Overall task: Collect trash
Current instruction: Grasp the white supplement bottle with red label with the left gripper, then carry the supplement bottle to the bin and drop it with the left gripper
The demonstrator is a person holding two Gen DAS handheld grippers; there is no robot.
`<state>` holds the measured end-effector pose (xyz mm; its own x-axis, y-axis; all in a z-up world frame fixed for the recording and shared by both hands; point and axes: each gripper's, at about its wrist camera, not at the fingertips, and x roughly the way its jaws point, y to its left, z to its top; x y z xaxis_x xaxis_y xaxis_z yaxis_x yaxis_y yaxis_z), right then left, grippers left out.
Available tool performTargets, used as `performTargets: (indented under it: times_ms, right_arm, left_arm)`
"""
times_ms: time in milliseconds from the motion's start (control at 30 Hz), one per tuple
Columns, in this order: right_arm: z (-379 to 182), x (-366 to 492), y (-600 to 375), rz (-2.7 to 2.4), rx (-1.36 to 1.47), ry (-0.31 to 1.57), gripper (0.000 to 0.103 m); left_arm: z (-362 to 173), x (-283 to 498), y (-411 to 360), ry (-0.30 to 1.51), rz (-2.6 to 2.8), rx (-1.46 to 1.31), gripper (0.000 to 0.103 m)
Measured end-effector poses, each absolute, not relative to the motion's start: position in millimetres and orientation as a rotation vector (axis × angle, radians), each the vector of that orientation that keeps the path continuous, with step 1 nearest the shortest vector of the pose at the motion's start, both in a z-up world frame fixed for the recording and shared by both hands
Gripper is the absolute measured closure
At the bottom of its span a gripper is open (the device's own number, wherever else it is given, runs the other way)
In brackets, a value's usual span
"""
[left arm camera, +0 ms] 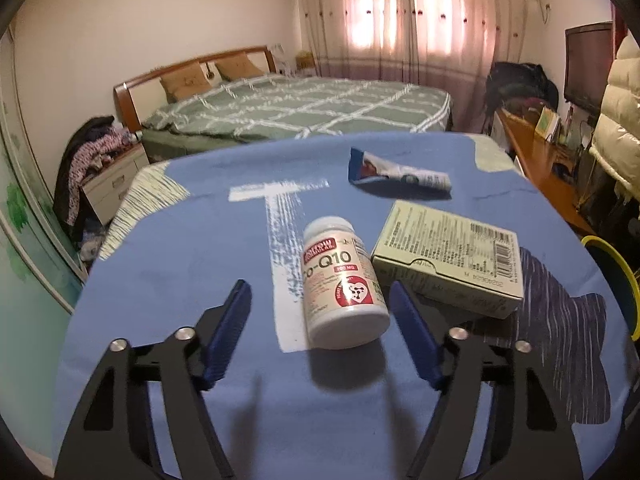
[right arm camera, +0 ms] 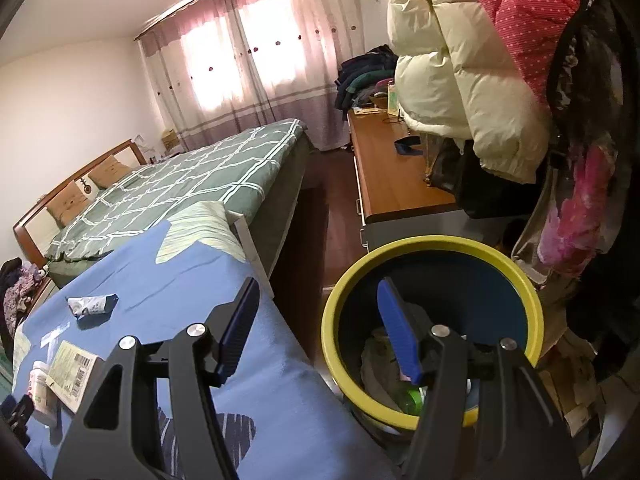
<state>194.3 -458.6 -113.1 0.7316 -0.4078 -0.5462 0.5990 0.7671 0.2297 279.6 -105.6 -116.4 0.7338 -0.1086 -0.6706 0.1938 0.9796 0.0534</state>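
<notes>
A white Co-Q10 pill bottle (left arm camera: 342, 284) lies on the blue cloth of the table (left arm camera: 180, 264), between the fingertips of my open left gripper (left arm camera: 320, 292), closer to the right finger. A pale green carton (left arm camera: 450, 256) lies just right of it and a crumpled blue-and-white tube (left arm camera: 396, 174) lies farther back. My right gripper (right arm camera: 316, 298) is open and empty, at the table's right edge, its right finger over a yellow-rimmed blue bin (right arm camera: 434, 246) that holds some trash. The bottle (right arm camera: 40, 386), carton (right arm camera: 72, 374) and tube (right arm camera: 92, 304) also show at the lower left of the right wrist view.
The bin's rim (left arm camera: 616, 264) shows beside the table's right edge. A bed with a green checked cover (left arm camera: 304, 108) stands behind the table. A wooden cabinet (right arm camera: 394, 172) with coats hanging above it (right arm camera: 452, 60) lines the right wall. A nightstand with clothes (left arm camera: 108, 172) is at left.
</notes>
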Motion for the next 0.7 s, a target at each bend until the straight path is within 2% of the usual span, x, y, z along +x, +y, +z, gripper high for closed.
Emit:
performTargets:
  times_ms: [300,400,700]
  right_arm:
    - [-113.0,195.3,-457.4,-0.553,0.412,0.500,0.044]
    - [-113.0,195.0,-457.5,-0.551,0.413,0.499,0.044]
    - [-112.6,195.2,-456.2,-0.546,0.411,0.502,0.044]
  left_arm:
    - [-132.5,297.2,-105.7,0.811,-0.196,0.099,0.043]
    - [-133.4,300.6,-104.7,0.818,-0.217,0.084,0.055]
    - [-114.2,286.2,-105.0,0.751,-0.231,0.120,0.056]
